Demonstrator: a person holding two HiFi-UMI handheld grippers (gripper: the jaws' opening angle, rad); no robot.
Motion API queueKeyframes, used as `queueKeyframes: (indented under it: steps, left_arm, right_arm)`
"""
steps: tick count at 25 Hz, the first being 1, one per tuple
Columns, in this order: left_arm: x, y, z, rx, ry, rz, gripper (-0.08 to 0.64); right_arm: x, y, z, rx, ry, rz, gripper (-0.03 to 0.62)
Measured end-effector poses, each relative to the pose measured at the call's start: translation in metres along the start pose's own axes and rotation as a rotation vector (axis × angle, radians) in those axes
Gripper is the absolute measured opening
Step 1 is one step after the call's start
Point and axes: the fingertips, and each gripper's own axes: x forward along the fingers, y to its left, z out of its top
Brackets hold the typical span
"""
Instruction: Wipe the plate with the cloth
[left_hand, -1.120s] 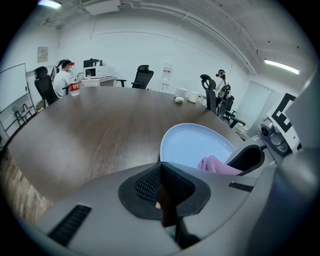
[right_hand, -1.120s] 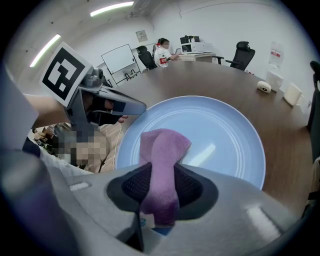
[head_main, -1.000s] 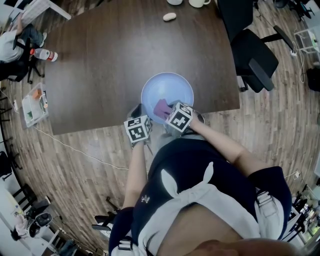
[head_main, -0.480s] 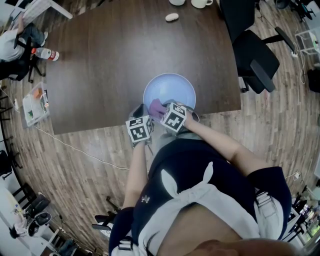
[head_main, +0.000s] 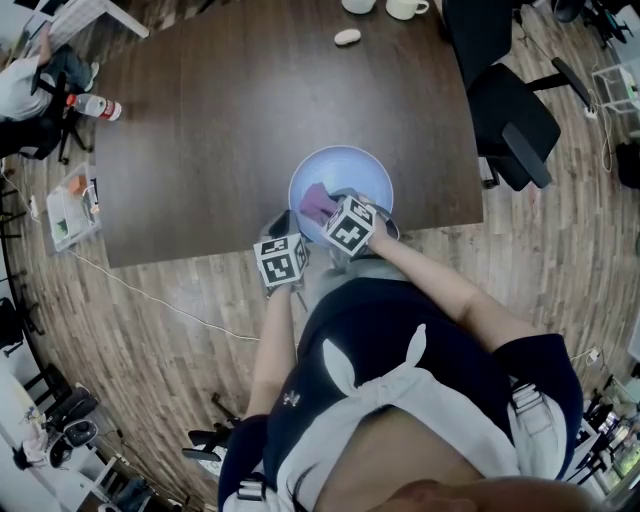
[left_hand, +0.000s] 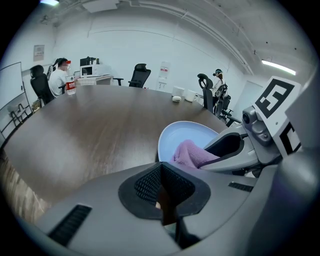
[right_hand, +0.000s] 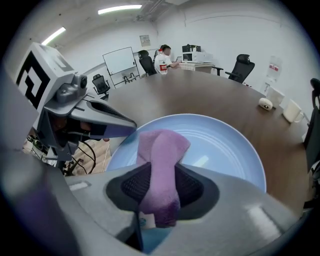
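A light blue plate (head_main: 345, 170) lies at the near edge of the dark table (head_main: 220, 130). My right gripper (right_hand: 160, 200) is shut on a folded purple cloth (right_hand: 161, 150) and holds it down on the plate's near left part (head_main: 316, 198). Its jaws have just been opening slightly, with the cloth still pinched between the pads. My left gripper (left_hand: 162, 197) sits at the plate's near left rim (left_hand: 165, 142), jaws closed together where the rim runs in between them. In the head view its marker cube (head_main: 280, 260) is just off the table edge.
Two white mugs (head_main: 405, 7) and a small white object (head_main: 347, 37) stand at the table's far side. A black office chair (head_main: 515, 110) stands at the right. To the left are a bottle (head_main: 100, 107), a seated person (head_main: 25, 85) and a tray (head_main: 68, 205) on the floor.
My right gripper has carried the cloth a little to the left across the plate. The left gripper and the plate have kept their place.
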Motion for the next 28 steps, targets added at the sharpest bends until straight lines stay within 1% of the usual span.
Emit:
queueKeyframes:
  steps: [5, 7, 10, 12, 15, 19, 21, 22, 23, 25, 28]
  left_arm:
    - [-0.001, -0.003, -0.003, 0.004, 0.001, -0.003, 0.003]
    - [-0.001, -0.002, -0.003, 0.007, 0.004, -0.003, 0.003]
    - [-0.001, -0.002, -0.002, 0.024, 0.012, -0.015, 0.005]
    - [-0.005, -0.006, 0.0, 0.041, 0.007, -0.023, 0.003]
    - [-0.015, -0.015, 0.013, 0.052, -0.042, -0.031, 0.005]
    - [-0.03, -0.028, 0.033, 0.055, -0.108, -0.058, 0.004]
    - [-0.038, -0.039, 0.039, 0.063, -0.131, -0.073, 0.005]
    - [-0.041, -0.046, 0.04, 0.065, -0.139, -0.08, 0.005]
    - [-0.045, -0.052, 0.04, 0.067, -0.146, -0.088, 0.005]
    - [-0.049, -0.062, 0.038, 0.069, -0.155, -0.101, 0.005]
    - [-0.056, -0.07, 0.034, 0.069, -0.169, -0.122, 0.004]
  right_arm:
    - [-0.004, -0.017, -0.008, 0.047, 0.002, -0.05, 0.15]
    - [-0.005, -0.021, -0.009, 0.058, -0.005, -0.05, 0.159]
    - [-0.01, -0.024, -0.008, 0.078, -0.03, -0.035, 0.193]
    - [-0.018, -0.027, -0.007, 0.115, -0.078, -0.029, 0.202]
    - [-0.036, -0.032, 0.002, 0.181, -0.18, -0.024, 0.202]
    - [-0.06, -0.033, 0.014, 0.208, -0.289, -0.015, 0.198]
    - [-0.073, -0.03, 0.017, 0.213, -0.339, -0.014, 0.179]
    - [-0.08, -0.029, 0.017, 0.212, -0.362, -0.019, 0.106]
    - [-0.085, -0.028, 0.016, 0.208, -0.381, -0.025, 0.063]
    - [-0.092, -0.026, 0.014, 0.2, -0.405, -0.026, 0.004]
    - [-0.098, -0.016, 0.012, 0.199, -0.42, 0.007, 0.0]
